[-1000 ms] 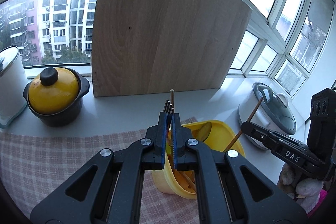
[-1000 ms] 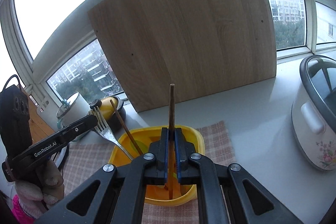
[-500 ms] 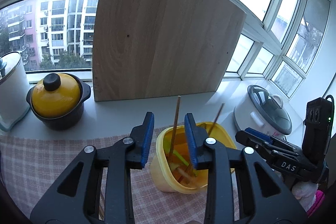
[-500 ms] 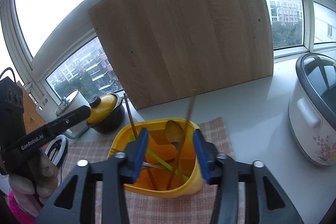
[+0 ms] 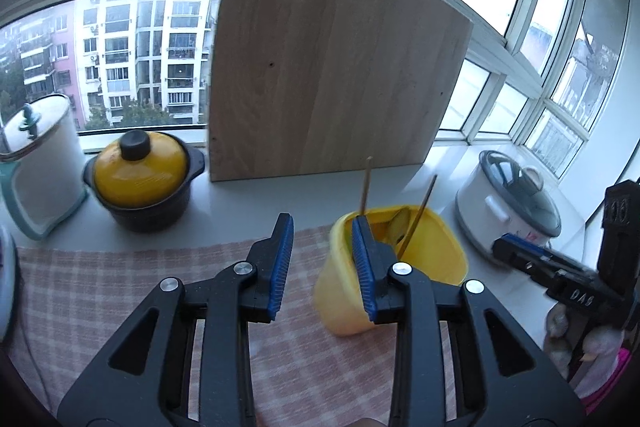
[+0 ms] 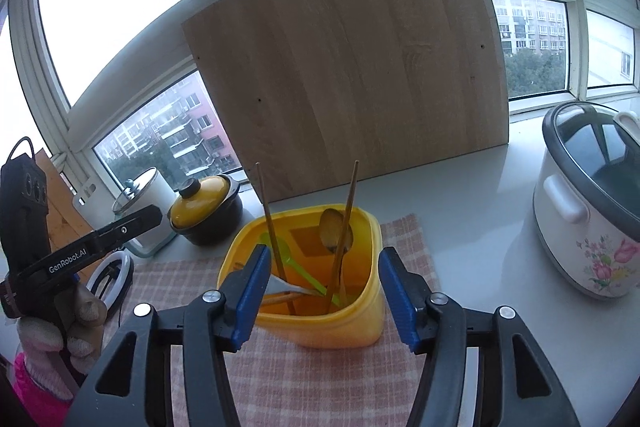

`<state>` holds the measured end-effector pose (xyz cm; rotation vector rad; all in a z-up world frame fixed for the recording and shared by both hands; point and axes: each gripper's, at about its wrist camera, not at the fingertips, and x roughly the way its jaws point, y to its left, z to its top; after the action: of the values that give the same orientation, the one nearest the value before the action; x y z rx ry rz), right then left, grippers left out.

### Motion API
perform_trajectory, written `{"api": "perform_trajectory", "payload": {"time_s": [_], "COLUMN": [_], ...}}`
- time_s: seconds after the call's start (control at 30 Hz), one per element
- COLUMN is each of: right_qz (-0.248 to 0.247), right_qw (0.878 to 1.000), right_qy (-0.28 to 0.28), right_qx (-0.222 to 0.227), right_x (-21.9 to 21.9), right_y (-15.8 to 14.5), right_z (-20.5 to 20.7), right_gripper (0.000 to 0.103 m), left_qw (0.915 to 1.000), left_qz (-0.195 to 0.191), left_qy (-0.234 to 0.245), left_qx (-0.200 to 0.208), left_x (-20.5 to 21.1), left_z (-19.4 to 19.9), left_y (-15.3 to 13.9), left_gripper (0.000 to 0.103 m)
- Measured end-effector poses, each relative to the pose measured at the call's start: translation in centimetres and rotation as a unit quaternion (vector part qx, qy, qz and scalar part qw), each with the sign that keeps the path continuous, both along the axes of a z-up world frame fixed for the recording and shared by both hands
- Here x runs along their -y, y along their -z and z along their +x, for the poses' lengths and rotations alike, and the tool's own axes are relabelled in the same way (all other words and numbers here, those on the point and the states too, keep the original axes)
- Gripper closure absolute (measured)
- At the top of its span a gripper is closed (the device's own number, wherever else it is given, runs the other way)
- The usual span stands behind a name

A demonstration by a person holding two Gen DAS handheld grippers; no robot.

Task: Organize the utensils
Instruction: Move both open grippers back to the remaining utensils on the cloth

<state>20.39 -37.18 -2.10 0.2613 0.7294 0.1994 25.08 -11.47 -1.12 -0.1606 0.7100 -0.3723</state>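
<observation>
Yellow holder (image 6: pixel 320 323) on the checked cloth (image 6: pixel 280 379), chopsticks (image 6: pixel 270 227), spoon (image 6: pixel 335 233) and fork inside. Right gripper (image 6: pixel 320 295) open, empty, holder at its 12 o'clock. Left gripper (image 5: pixel 322 267) open, empty, holder at 2 o'clock. Advice: back both straight off, clear of the leaning handles.

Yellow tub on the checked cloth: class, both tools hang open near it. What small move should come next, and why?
Probably draw both tools back from the yellow tub. The left tool and right tool are open and hold nothing, while the chopsticks, wooden spoon and fork already stand inside the tub. No loose utensil shows on the checked cloth.
</observation>
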Motion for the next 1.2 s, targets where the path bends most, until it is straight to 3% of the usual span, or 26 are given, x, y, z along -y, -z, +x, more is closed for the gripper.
{"api": "perform_trajectory", "payload": {"time_s": [0.1,0.57,0.87,1.2], "right_qz": [0.000,0.020,0.024,0.022], "right_qw": [1.000,1.000,0.997,0.993], "right_qy": [-0.001,-0.017,-0.051,-0.078], "right_qx": [0.001,-0.018,-0.053,-0.089], "right_x": [0.0,-1.1,-3.8,-6.3], "right_y": [0.0,1.3,3.8,6.8], "right_z": [-1.2,-5.8,-7.2,-8.0], "right_gripper": [0.042,0.041,0.041,0.041], "left_qw": [0.9999,0.9972,0.9926,0.9845], "left_qz": [0.007,0.041,0.063,0.088], "left_qy": [-0.008,-0.040,0.000,0.027], "left_qx": [0.001,-0.049,-0.103,-0.149], "left_x": [-1.8,-8.8,-7.8,-5.7], "left_z": [-1.0,-4.5,-6.3,-5.5], "left_y": [0.0,3.7,8.3,11.8], "left_gripper": [0.063,0.063,0.063,0.063]}}
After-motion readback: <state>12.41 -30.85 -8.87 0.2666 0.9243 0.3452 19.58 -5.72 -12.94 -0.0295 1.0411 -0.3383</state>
